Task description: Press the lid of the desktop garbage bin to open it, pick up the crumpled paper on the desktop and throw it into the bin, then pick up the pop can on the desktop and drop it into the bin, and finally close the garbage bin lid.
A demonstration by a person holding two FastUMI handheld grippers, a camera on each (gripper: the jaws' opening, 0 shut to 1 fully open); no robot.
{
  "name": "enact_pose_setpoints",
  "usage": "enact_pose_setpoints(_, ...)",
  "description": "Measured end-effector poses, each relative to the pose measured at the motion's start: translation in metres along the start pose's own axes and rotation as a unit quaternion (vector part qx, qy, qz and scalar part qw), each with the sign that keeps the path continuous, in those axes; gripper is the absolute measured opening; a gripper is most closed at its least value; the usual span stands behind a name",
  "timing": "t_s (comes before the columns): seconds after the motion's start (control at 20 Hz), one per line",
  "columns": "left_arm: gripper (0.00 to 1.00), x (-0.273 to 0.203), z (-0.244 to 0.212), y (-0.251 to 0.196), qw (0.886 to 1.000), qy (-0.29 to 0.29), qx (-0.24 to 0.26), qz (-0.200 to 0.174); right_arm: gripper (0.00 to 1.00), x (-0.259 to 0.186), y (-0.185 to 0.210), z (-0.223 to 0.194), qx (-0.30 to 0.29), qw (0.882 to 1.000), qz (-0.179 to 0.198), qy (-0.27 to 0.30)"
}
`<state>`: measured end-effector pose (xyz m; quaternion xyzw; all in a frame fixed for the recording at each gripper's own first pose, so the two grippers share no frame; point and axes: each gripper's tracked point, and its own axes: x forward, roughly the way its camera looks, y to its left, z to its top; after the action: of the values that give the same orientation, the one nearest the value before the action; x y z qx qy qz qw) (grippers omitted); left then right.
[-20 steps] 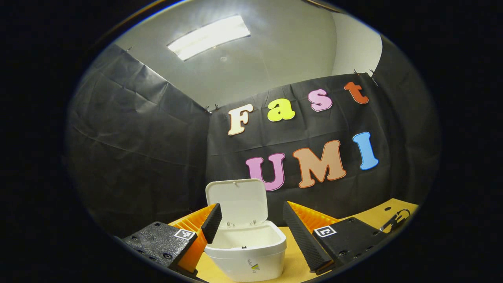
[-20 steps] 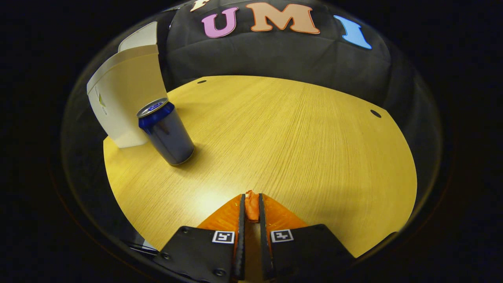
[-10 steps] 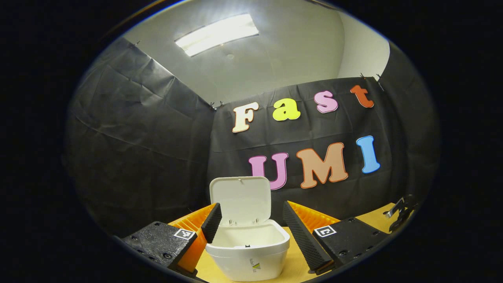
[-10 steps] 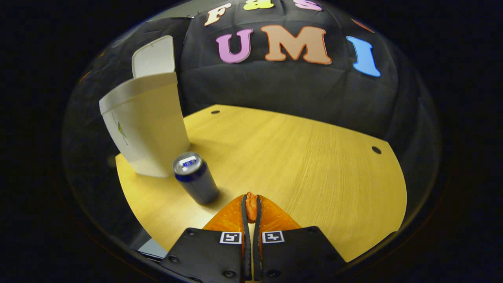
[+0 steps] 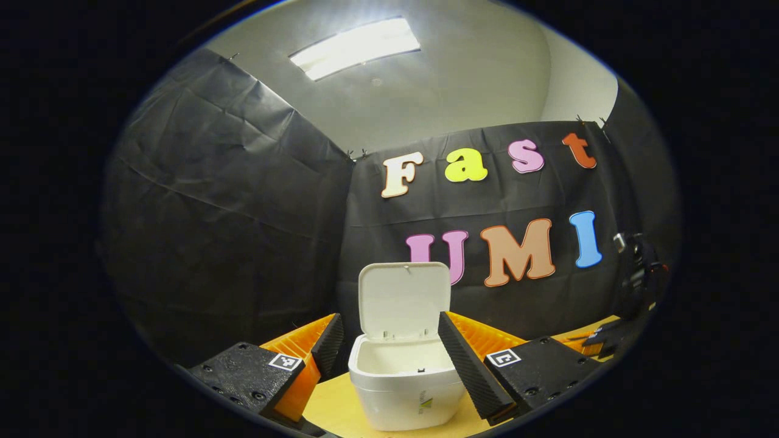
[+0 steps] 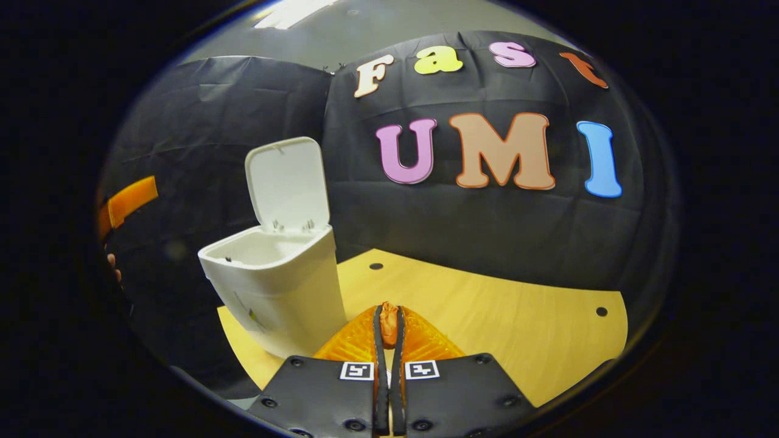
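Both claws need stating: my left gripper [image 5: 389, 359] is spread wide facing the bin [image 5: 409, 383], and my right gripper [image 6: 388, 331] is pinched on a small orange scrap, presumably the crumpled paper [image 6: 388, 317]. With the lid [image 6: 287, 182] upright, I'd carry it above the opening before releasing.

Bin [image 5: 405, 389] smooth matt plastic; table [image 6: 487, 316] fine-grained wood; booth wall [image 5: 243, 213] creased matt cloth.

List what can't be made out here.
Left gripper view: white plastic bin's floor, hidden behind its own front wall.
Right gripper view: small orange lump pinched in the right gripper, too small to identify.
Left gripper view: the right gripper at the right edge, dark and cut off.
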<state>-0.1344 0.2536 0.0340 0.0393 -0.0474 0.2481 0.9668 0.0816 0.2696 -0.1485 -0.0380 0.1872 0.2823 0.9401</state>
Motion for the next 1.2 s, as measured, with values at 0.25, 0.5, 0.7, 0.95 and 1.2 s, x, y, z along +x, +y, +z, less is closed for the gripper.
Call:
enact_pose_setpoints(0.25,0.94,-0.005,-0.013,0.030,1.000,0.016,0.003,0.015,0.04,0.032,0.049,0.044,0.005,0.999,0.036,-0.033)
enact_pose_setpoints(0.5,0.94,-0.007,-0.024,0.061,0.999,0.036,0.008,0.037,0.05,0.067,0.107,0.068,-0.013,0.996,0.074,-0.046)
enact_pose_setpoints(0.7,0.94,-0.013,-0.028,0.080,0.998,0.043,0.010,0.053,0.05,0.087,0.150,0.064,-0.028,0.994,0.096,-0.040)
enact_pose_setpoints(0.95,0.94,-0.015,-0.029,0.085,0.997,0.048,0.014,0.058,0.31,0.101,0.164,0.048,-0.028,0.995,0.097,-0.015)
enact_pose_setpoints(1.2,0.94,-0.009,-0.027,0.072,0.998,0.049,0.013,0.047,0.70,0.097,0.159,0.050,-0.016,0.995,0.100,-0.013)
